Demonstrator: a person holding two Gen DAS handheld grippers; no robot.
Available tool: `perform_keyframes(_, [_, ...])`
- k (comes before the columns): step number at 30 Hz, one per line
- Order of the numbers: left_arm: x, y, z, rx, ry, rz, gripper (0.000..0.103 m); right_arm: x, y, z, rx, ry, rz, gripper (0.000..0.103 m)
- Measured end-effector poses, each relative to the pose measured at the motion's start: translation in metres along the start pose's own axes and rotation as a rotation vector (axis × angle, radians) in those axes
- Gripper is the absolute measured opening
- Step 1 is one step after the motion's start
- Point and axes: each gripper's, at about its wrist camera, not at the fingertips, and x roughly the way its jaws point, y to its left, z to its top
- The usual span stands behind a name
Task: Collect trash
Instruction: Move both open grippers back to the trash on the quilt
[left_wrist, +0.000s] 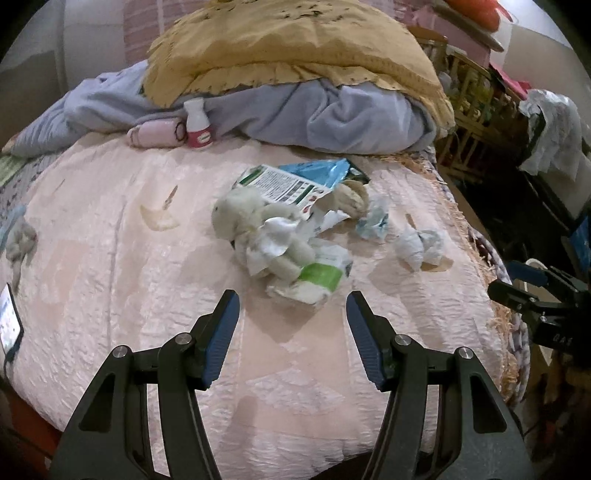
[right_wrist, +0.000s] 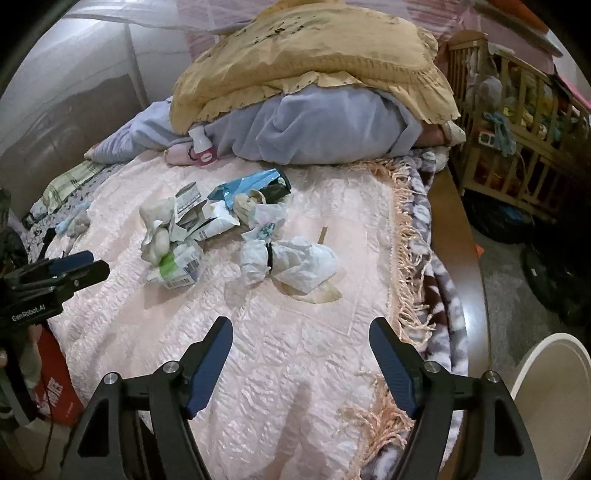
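The left hand-held gripper (left_wrist: 293, 306) and right hand-held gripper (right_wrist: 301, 332) both hover over a bed with fingers spread wide, pinching nothing. The bed's pink quilted cover (right_wrist: 288, 369) fills most of each view. At its far end a mustard pillow (right_wrist: 314, 59) lies on a lavender blanket (right_wrist: 325, 129). Mid-bed sits the trash: a torn printed carton (left_wrist: 284, 184) beside a blue foil wrapper (left_wrist: 317, 171), a crumpled green-and-white pack (left_wrist: 317, 277) just beyond the left fingers, and crumpled white tissues (right_wrist: 291, 260) ahead of the right ones. A small white bottle (left_wrist: 197, 123) stands against the blanket.
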Motion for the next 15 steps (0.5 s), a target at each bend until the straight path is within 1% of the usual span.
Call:
perform_keyframes(4, [0.006,0.007,-0.001,-0.031,0.016,-0.005,0.059,0.004,0.004,0.001,-0.007,0.009,0.001,0.077])
perform_keyframes(8, [0.010,0.012,-0.001,-0.053,0.020,-0.011,0.059,0.006,0.007,0.000,-0.013,0.016,0.000,0.077])
perform_keyframes(15, [0.018,0.030,0.009,-0.139,0.026,-0.036,0.059,0.012,0.009,0.006,-0.018,0.007,0.004,0.077])
